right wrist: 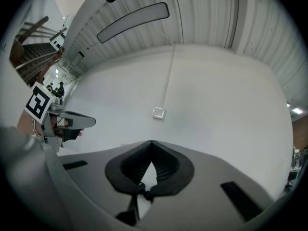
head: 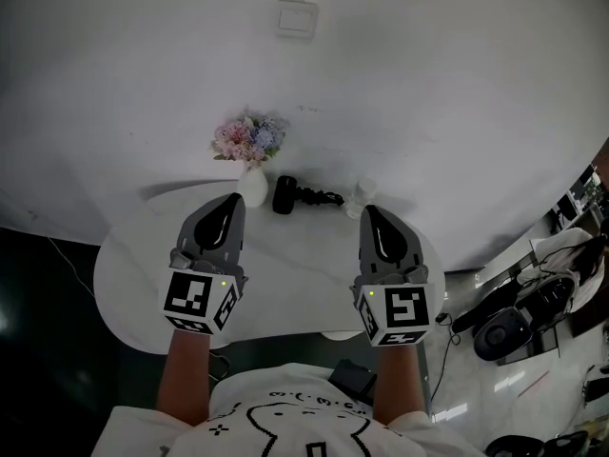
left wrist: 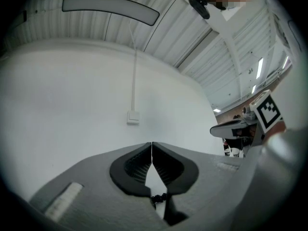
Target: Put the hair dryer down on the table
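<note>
The hair dryer lay at the far edge of the white table, close to the wall, between a vase and a small glass. Its short black body ran roughly wall-to-person, with the cord trailing right. The left tool and the right tool hovered nearer the person, both pinched shut and holding nothing.

White wall; wall switch; dark floor

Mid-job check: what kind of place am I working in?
Probably a staged home-style corner inside an office or workshop: a white table with a flower vase and hair dryer, office chairs beside it.
</note>
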Tool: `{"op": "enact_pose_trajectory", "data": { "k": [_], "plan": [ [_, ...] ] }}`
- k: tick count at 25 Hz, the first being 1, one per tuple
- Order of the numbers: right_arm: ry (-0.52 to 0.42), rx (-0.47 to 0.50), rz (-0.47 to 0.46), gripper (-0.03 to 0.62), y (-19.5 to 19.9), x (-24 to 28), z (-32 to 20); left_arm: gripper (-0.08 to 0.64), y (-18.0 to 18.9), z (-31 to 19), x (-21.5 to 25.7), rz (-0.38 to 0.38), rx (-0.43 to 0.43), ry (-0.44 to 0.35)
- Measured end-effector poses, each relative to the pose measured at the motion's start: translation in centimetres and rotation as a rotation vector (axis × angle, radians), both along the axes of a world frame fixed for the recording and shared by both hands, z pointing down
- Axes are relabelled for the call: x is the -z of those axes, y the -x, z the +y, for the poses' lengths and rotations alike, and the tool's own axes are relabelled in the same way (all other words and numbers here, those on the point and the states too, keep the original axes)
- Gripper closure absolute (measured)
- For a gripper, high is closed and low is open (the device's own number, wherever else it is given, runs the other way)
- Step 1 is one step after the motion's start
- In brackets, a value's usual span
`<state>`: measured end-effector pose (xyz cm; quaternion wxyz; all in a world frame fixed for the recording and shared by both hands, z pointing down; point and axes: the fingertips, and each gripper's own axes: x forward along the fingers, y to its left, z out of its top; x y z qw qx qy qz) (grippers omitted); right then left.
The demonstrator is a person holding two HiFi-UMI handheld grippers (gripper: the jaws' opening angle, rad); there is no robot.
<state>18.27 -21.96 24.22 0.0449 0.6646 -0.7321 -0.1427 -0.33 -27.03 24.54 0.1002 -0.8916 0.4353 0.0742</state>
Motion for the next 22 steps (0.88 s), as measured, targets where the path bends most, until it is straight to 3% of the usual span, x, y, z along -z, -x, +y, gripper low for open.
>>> {"op": "enact_pose_trajectory", "data": {
  "k": [22],
  "plan": [
    [-0.001, -0.004, 0.012, 0.594, -0.65, -0.27, 0.36, 0.540, -0.41, -0.24, 0.15, 0.007, -0.010, -0.001]
  ]
}}
